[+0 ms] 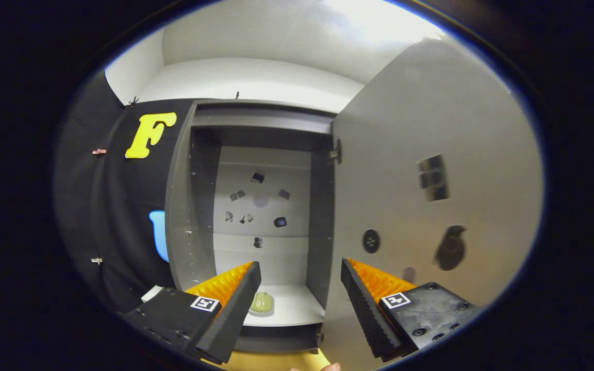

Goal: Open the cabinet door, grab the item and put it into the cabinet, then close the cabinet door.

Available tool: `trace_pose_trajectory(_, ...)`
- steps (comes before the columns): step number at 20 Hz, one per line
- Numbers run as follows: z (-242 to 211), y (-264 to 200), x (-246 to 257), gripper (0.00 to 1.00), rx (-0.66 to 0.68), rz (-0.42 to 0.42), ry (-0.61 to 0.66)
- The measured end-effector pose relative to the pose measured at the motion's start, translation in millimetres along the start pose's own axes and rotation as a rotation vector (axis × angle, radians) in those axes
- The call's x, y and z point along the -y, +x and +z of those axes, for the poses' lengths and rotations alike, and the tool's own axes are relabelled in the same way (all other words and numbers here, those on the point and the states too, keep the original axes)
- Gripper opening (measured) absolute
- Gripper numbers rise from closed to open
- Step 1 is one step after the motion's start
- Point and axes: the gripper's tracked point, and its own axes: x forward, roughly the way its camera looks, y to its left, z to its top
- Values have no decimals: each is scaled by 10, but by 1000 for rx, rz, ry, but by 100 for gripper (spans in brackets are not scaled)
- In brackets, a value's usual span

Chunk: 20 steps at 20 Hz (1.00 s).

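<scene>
The grey cabinet [199, 170] stands straight ahead with its door [431, 170] swung wide open to the right. On the white shelf [297, 309] inside lies a small pale green round item [262, 302], just beyond my left finger. My gripper [301, 272] is open, with nothing between its fingers. It points into the cabinet's opening from a short way in front. The right finger [364, 304] sits in front of the door's inner face.
Small dark stickers dot the cabinet's back panel [261, 206] and the door's inner face. A hinge [336, 152] shows at the door's upper edge. Black cloth wall [116, 206] hangs to the left. A wooden surface [276, 360] lies below the cabinet.
</scene>
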Motion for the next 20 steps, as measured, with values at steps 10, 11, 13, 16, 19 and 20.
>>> trace_pose_trajectory(10,596,-1108,738,98,105,-29,2)
trace_pose_trajectory(11,642,-1215,853,98,113,-41,-4)
trace_pose_trajectory(13,671,-1399,1105,97,115,-75,-15)
trace_pose_trajectory(16,673,-1570,1560,97,109,-156,-19)
trace_pose_trajectory(19,581,-1625,1989,97,96,-243,-30)
trace_pose_trajectory(20,495,-1655,2172,97,78,-279,-46)
